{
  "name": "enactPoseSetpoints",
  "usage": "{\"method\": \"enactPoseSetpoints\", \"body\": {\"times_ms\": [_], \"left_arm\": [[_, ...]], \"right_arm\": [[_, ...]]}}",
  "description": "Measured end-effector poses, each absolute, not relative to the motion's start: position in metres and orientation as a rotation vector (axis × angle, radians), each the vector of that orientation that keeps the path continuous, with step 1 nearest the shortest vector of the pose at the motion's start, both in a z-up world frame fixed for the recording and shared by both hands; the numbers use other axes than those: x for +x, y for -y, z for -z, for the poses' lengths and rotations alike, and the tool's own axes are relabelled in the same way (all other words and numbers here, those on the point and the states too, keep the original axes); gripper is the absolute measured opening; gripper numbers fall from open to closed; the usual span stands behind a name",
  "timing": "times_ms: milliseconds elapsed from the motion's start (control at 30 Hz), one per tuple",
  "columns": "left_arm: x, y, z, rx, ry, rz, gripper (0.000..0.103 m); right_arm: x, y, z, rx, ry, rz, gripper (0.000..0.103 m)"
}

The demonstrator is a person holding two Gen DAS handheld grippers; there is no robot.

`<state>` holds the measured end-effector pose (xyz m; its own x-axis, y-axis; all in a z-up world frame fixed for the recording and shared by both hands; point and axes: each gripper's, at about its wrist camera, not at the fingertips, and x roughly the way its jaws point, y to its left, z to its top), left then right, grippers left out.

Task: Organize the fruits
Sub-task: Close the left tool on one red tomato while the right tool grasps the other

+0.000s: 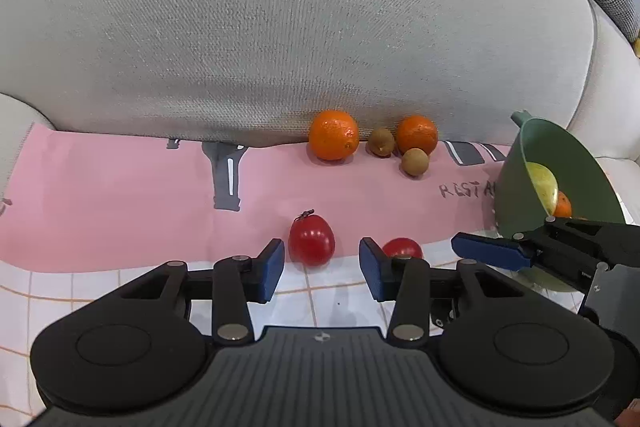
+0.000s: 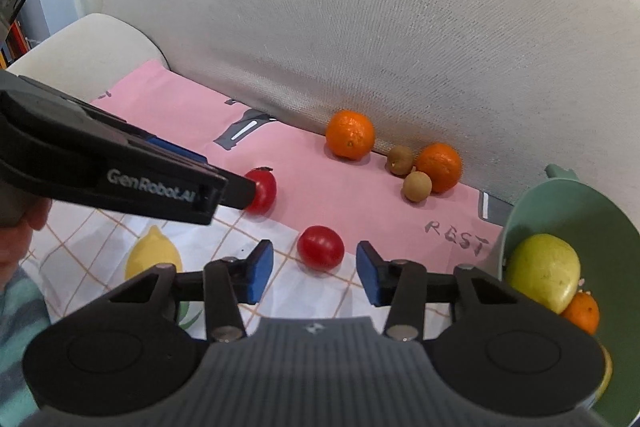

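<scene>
The landmark is the green plastic bowl (image 2: 568, 227), which lies tipped on its side at the right end of the pink printed cloth (image 1: 120, 195) on a pale grey fabric sofa (image 1: 280, 27). Inside the bowl rest a yellow-green round fruit (image 2: 544, 271) and, touching it below, a small orange fruit (image 2: 582, 311).

Left of the bowl, against the sofa back, stand two round orange mandarins (image 1: 333, 134) (image 1: 417, 134), with two small brown kiwi-like fruits (image 1: 381, 141) (image 1: 415, 161) between and before them.

Nearer to the cameras and left of the bowl lie two glossy red tomatoes. The right gripper (image 2: 314, 269) has its blue-padded jaws partly open; the round red tomato (image 2: 321, 247) sits just ahead of the gap between them, and the pads do not press on it. Further left from the bowl, the left gripper (image 1: 321, 269) is also partly open and holds nothing; the red tomato with a dry stem (image 1: 311, 239) lies just before its left pad.

A yellow lemon picture (image 2: 154, 257) is printed on the white checked cloth (image 2: 100, 239), far left of the bowl.
</scene>
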<state>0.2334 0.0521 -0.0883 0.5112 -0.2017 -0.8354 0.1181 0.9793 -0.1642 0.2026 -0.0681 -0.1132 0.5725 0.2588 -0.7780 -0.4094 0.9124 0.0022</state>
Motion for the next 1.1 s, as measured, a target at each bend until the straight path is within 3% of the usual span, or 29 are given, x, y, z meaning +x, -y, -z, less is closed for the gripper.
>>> {"method": "enactPoseSetpoints", "body": {"times_ms": [333, 1100], "left_arm": [[0.247, -0.053, 0.108, -0.108, -1.054, 0.197, 0.039], [0.248, -0.056, 0.116, -0.127, -1.072, 0.174, 0.032]], "right_arm": [[0.217, 0.066, 0.129, -0.179, -0.912, -0.396, 0.037], [0.223, 0.066, 0.134, -0.170, -0.922, -0.406, 0.027]]}}
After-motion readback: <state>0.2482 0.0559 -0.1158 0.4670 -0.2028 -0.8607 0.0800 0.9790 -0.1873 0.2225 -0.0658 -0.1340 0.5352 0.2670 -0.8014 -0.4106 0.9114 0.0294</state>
